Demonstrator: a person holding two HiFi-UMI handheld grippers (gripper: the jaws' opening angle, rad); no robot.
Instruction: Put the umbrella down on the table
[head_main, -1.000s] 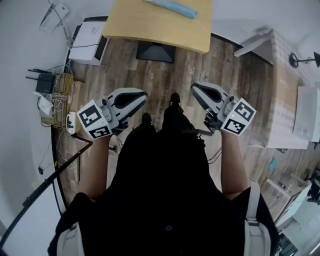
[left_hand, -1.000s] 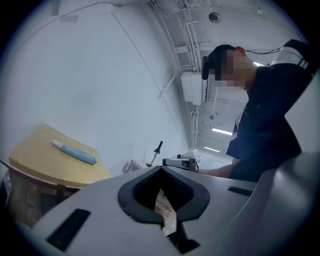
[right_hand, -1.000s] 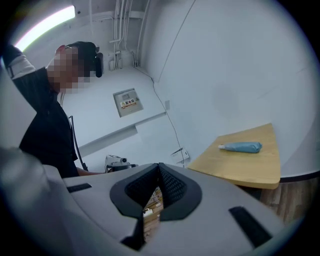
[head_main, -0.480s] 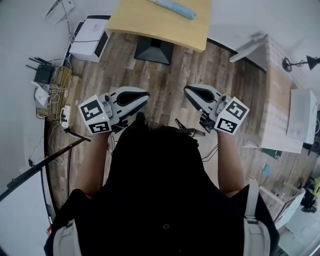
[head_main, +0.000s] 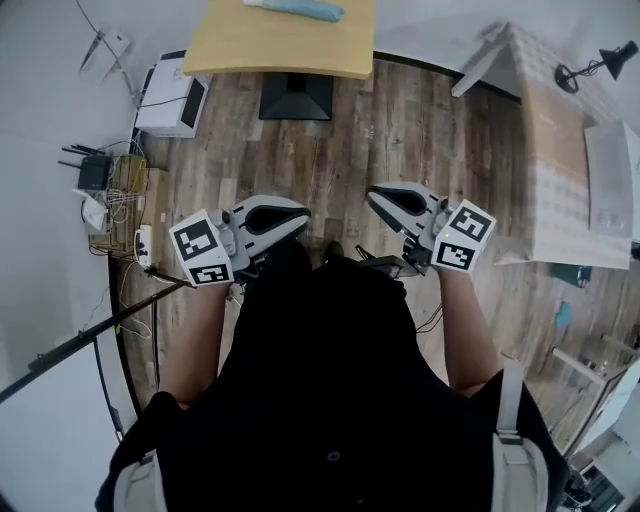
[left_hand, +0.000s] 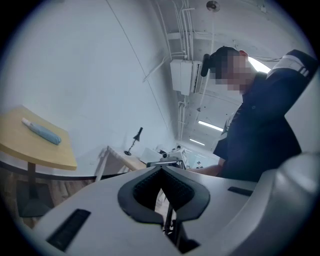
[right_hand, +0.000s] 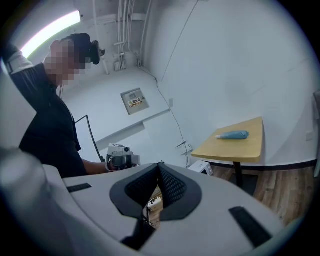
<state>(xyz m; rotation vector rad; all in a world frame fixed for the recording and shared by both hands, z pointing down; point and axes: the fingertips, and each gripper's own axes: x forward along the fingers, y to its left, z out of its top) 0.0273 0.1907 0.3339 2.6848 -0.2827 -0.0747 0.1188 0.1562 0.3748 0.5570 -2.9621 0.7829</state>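
A folded light-blue umbrella (head_main: 296, 9) lies on the small yellow table (head_main: 285, 45) at the top of the head view, well ahead of both grippers. The same umbrella (left_hand: 43, 132) shows far off in the left gripper view, and the umbrella (right_hand: 232, 134) lies on the table (right_hand: 245, 147) in the right gripper view. My left gripper (head_main: 300, 211) and right gripper (head_main: 373, 196) hang close to the person's body, tips turned toward each other. Both are shut with nothing between the jaws.
The table's black base (head_main: 297, 97) stands on the wood floor. A white box (head_main: 170, 95) and a tangle of cables with a router (head_main: 100, 180) sit at the left wall. A pale desk (head_main: 560, 170) with a black lamp (head_main: 590, 60) stands at right. A black pole (head_main: 80, 345) slants at lower left.
In the head view the table with the umbrella has shifted left and toward the top edge and looks smaller. Both grippers kept their place before the body and stayed shut.
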